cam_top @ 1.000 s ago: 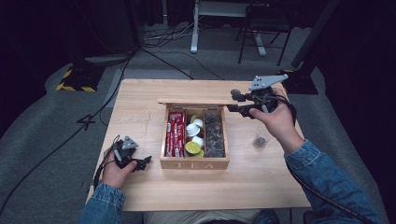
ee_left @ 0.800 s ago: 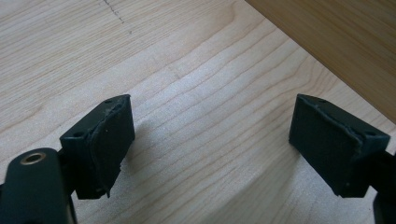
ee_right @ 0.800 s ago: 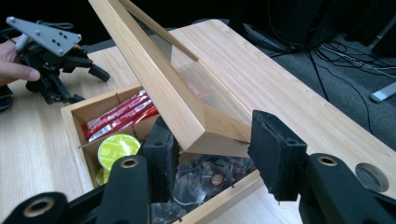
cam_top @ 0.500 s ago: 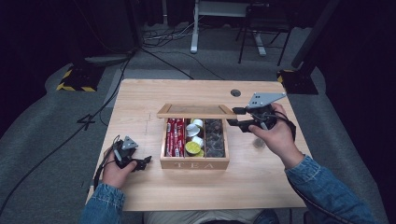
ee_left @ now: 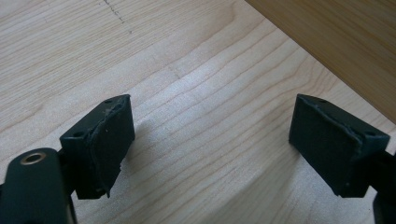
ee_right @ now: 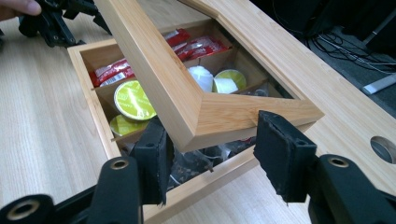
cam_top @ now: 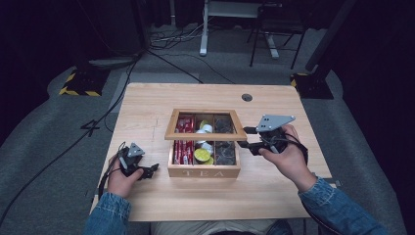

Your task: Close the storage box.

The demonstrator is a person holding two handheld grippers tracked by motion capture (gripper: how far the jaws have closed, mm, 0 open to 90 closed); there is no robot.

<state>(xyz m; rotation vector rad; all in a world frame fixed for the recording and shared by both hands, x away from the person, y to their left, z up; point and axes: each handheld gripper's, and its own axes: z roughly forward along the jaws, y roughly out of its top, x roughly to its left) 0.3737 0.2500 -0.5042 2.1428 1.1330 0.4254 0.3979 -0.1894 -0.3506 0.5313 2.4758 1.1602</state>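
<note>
A light wooden box marked TEA [cam_top: 204,172] is seen near the middle of the pale wooden table [cam_top: 147,107]. Its wooden-framed glass lid [cam_top: 205,128] is half lowered and is tilted over the 3 compartments of the box. In the left compartment red sachets [cam_top: 182,146] are stored, in the middle one round green and white capsules [cam_top: 201,155], and in the right one dark packets [cam_top: 226,152].

The right gripper [cam_top: 253,139] is held at the right front corner of the lid. In the right gripper view this corner [ee_right: 261,119] is seen between the 2 black jaws; the right pad [ee_right: 275,149] lies against the edge of the frame, while the left pad [ee_right: 156,161] stands just beside the underside of the frame. The jaws have just been opening, so the lid is framed by them and is not firmly pinched.

The left gripper [cam_top: 149,170] is kept low over the table, just beside the left wall of the box. Its jaws stand wide apart, and nothing is held between them; bare wood is seen between the pads [ee_left: 109,140] in the left gripper view.
</note>
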